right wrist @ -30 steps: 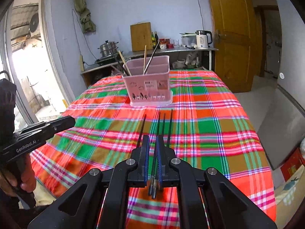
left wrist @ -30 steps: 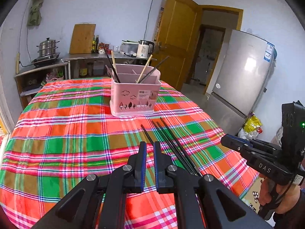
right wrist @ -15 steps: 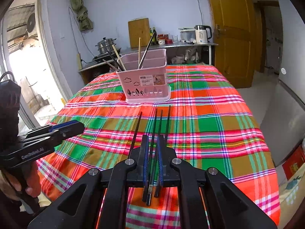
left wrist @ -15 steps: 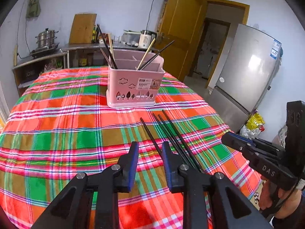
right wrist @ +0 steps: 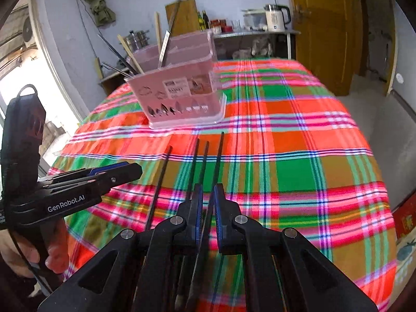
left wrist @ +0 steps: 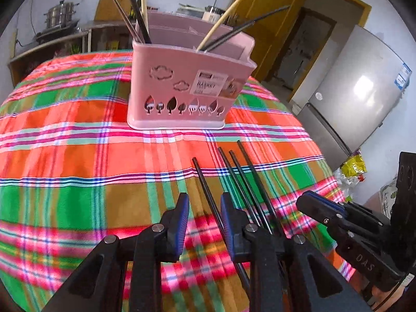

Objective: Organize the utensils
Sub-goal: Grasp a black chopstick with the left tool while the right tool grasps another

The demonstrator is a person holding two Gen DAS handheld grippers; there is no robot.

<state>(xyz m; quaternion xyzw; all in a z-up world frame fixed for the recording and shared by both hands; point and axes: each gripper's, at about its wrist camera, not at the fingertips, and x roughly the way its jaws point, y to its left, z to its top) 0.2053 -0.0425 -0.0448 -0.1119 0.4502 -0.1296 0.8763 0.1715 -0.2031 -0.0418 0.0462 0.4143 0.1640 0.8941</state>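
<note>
A pink utensil basket [left wrist: 187,83] stands on the plaid tablecloth [left wrist: 78,156] and holds several chopsticks; it also shows in the right wrist view [right wrist: 182,96]. Several black chopsticks [left wrist: 244,179] lie side by side in front of it. My left gripper [left wrist: 204,202] is open, low over the cloth, its jaws on either side of the leftmost black chopstick [left wrist: 205,189]. My right gripper [right wrist: 208,195] sits over the near ends of the chopsticks [right wrist: 205,161], its jaws nearly closed around one, with a narrow gap showing.
The table edge drops off at the right, with a silver fridge [left wrist: 358,98] and a yellow door [right wrist: 322,26] beyond. A counter with a kettle [right wrist: 275,18] and pots stands behind the table. Each gripper sees the other at its side.
My left gripper has opened wider and moved forward and down around the leftmost chopstick. My right gripper has moved closer to the basket along the chopsticks.
</note>
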